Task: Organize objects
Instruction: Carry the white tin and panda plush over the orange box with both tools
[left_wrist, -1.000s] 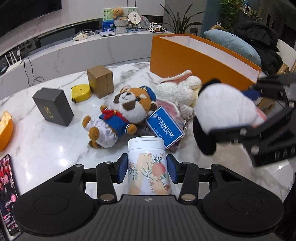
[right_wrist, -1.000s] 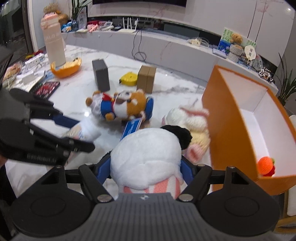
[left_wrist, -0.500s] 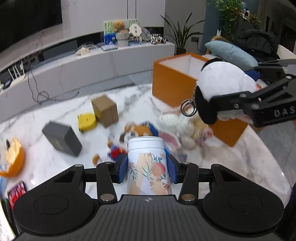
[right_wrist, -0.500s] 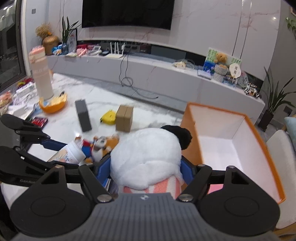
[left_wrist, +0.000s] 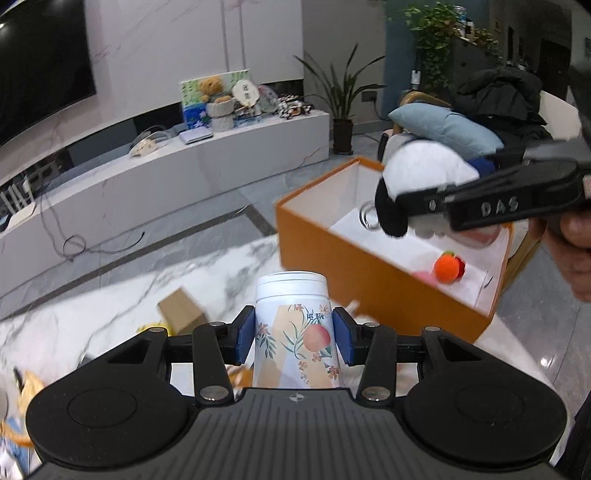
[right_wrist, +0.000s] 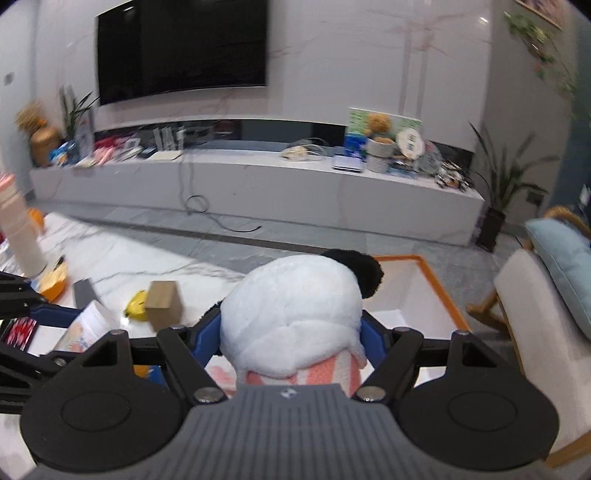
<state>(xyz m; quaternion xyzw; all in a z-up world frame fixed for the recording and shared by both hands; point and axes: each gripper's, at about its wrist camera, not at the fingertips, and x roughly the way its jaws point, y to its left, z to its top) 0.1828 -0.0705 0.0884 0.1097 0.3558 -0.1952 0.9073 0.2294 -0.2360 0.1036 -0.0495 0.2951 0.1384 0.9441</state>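
Observation:
My left gripper (left_wrist: 293, 338) is shut on a white floral canister (left_wrist: 293, 325) and holds it up above the marble table, left of the orange box (left_wrist: 354, 273). My right gripper (right_wrist: 291, 332) is shut on a white plush panda (right_wrist: 295, 310) with black ears; in the left wrist view the panda (left_wrist: 424, 173) hangs over the open orange box. The box has a white inside and holds a small orange ball toy (left_wrist: 447, 267). In the right wrist view the box (right_wrist: 432, 284) lies just beyond the panda.
A brown cardboard box (right_wrist: 162, 304), a yellow tape measure (right_wrist: 135, 308), a dark grey box (right_wrist: 84, 293) and an orange bowl (right_wrist: 53, 286) sit on the marble table (right_wrist: 110, 266). A chair with a blue cushion (right_wrist: 565, 266) stands to the right. A long TV bench (right_wrist: 258, 177) lies behind.
Both grippers have risen and tilted up from the table. The right gripper carried the panda from beside the box to over its opening. The plush toys on the table have dropped out of view.

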